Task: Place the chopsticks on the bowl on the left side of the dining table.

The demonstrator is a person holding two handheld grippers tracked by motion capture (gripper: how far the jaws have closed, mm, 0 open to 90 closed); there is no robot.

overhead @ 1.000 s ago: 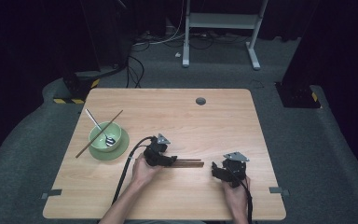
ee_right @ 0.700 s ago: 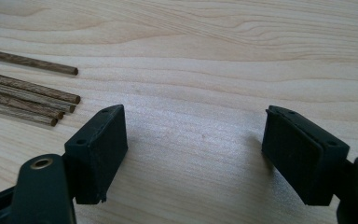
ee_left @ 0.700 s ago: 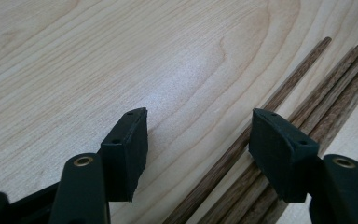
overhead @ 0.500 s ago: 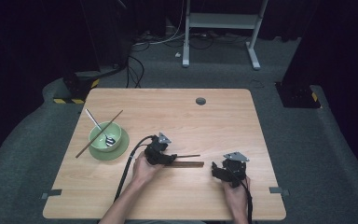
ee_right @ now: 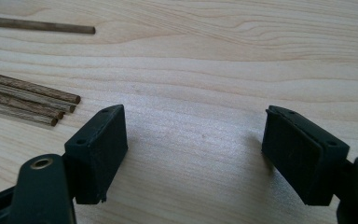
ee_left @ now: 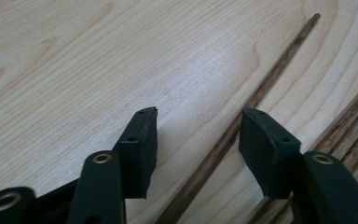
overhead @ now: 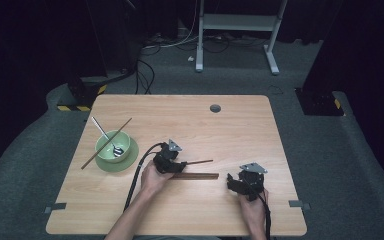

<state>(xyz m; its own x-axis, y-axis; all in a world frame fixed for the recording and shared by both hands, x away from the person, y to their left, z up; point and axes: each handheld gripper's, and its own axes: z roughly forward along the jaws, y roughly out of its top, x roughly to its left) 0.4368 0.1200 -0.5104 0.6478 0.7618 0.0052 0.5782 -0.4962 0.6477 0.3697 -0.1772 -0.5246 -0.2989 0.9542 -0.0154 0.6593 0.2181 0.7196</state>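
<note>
High view: we see the left gripper (overhead: pixel 180 164) low on the table (overhead: pixel 240 125) over a single chopstick (overhead: pixel 200 162), just beside a bundle of chopsticks (overhead: pixel 197 175); the right gripper (overhead: pixel 234 183) rests right of the bundle; a green bowl (overhead: pixel 113 146) with a spoon (overhead: pixel 104 135) sits far left.

Left gripper view: we find the jaws spread, the single chopstick (ee_left: pixel 242 116) lying between them, nearer the right jaw.

Right gripper view: we see jaws wide apart over bare wood, the bundle's ends (ee_right: pixel 37 100) at left.

Chopstick (ee_left: pixel 242 119) (lower end) behind left gripper (ee_left: pixel 198 135)
</note>
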